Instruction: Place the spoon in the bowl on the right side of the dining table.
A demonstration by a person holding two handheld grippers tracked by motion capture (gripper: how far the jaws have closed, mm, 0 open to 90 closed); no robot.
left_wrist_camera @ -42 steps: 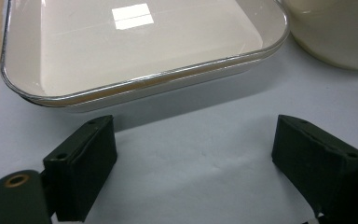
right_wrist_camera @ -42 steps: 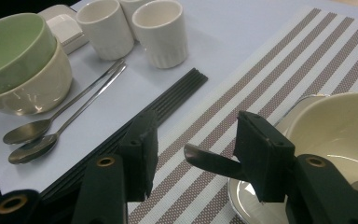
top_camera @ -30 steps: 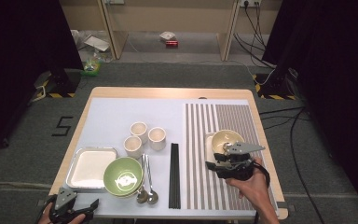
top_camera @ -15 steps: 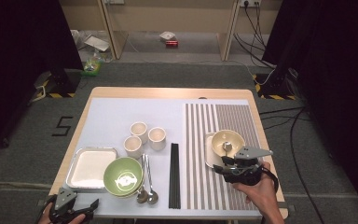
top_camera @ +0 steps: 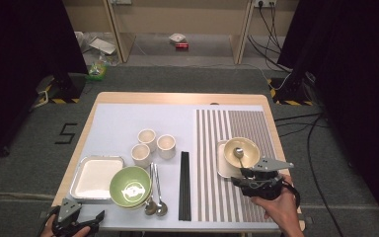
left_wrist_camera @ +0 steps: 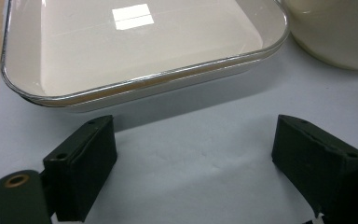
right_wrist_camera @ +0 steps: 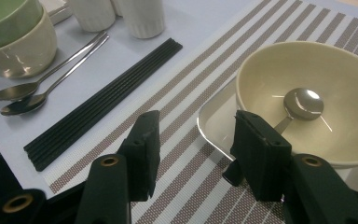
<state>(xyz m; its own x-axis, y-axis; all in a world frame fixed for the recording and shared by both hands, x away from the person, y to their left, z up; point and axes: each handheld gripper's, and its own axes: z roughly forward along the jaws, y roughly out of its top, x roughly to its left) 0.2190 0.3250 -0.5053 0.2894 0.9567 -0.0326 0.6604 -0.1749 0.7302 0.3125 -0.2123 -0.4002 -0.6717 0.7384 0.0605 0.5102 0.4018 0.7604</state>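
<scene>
**Resting spoon in cream bowl, right gripper backed off**

Holding nothing, the right gripper (top_camera: 250,181) stands with its jaws released, half apart, just short of the cream bowl (top_camera: 242,151). One spoon (right_wrist_camera: 302,103) lies inside that bowl, its scoop at the bottom and its handle running up toward the near rim. The bowl sits on one small white tray (top_camera: 223,165) on the striped placemat (top_camera: 217,128), at the right side of the table.

Count of the remaining items — one set of black chopsticks (top_camera: 184,185) at the mat's left edge, two spoons (top_camera: 155,197) side by side next to them, one green bowl (top_camera: 131,185) stacked in a cream one, three white cups (top_camera: 154,145) grouped behind, one rectangular metal tray (top_camera: 96,177) at the far left.

The left gripper (top_camera: 74,223) hangs at the table's near left corner, jaws spread wide and empty, facing the metal tray.

Change against the earlier frames — the right gripper was directly over the cream bowl, covering part of it; it now sits nearer the table's front edge, with the bowl and the spoon's scoop fully exposed. The left gripper is in the same place.
</scene>
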